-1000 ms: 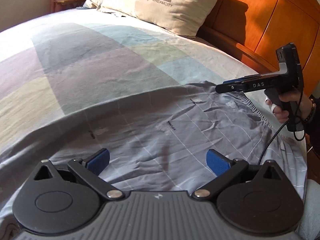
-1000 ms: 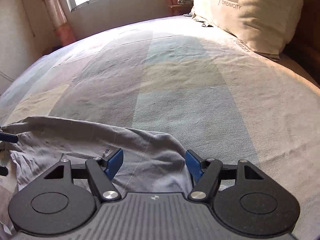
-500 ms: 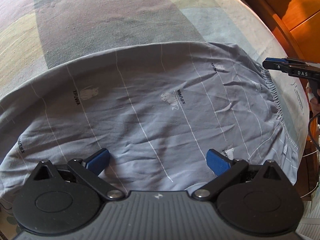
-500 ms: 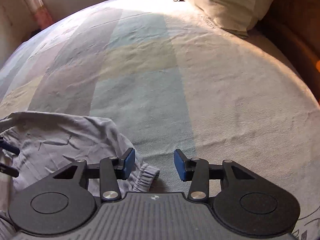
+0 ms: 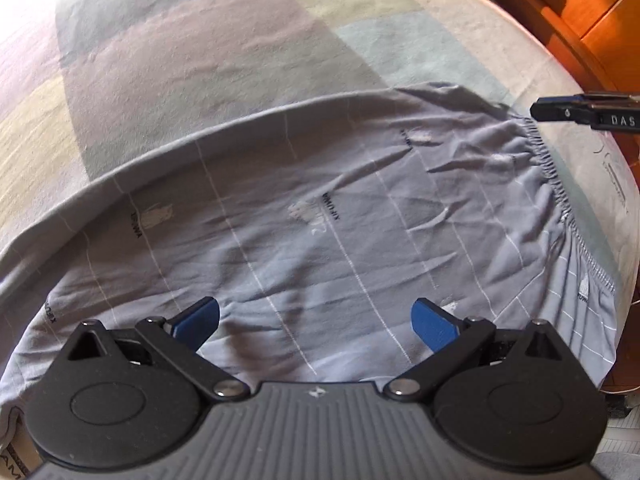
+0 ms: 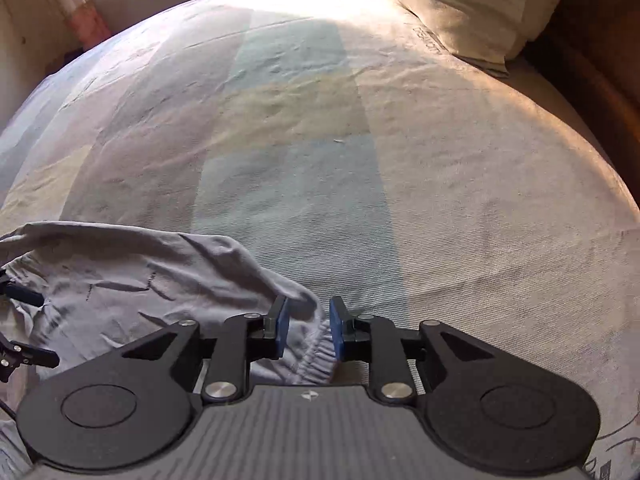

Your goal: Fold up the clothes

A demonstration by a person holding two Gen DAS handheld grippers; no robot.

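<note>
Grey shorts (image 5: 320, 220) with thin white lines and small printed logos lie spread flat on the bed. Their elastic waistband (image 5: 548, 160) runs down the right side. My left gripper (image 5: 316, 320) hovers open over the near edge of the fabric, with nothing between its blue pads. My right gripper (image 6: 309, 326) is at the waistband's far corner with its jaws narrowed to a small gap. The gathered waistband (image 6: 320, 356) sits in that gap, and the pads are not pressed together. In the left wrist view the right gripper (image 5: 538, 110) shows side-on at that corner.
The bed sheet (image 6: 320, 140) has pastel colour blocks and stretches far beyond the shorts. A beige pillow (image 6: 472, 0) lies at the head of the bed. An orange wooden headboard (image 5: 592, 16) stands at the right. A curtain (image 6: 76, 12) hangs far left.
Both grippers have tilted down toward the bed. My right gripper's jaws have narrowed steadily from wide open and now straddle the waistband corner. The left gripper stays open over the shorts.
</note>
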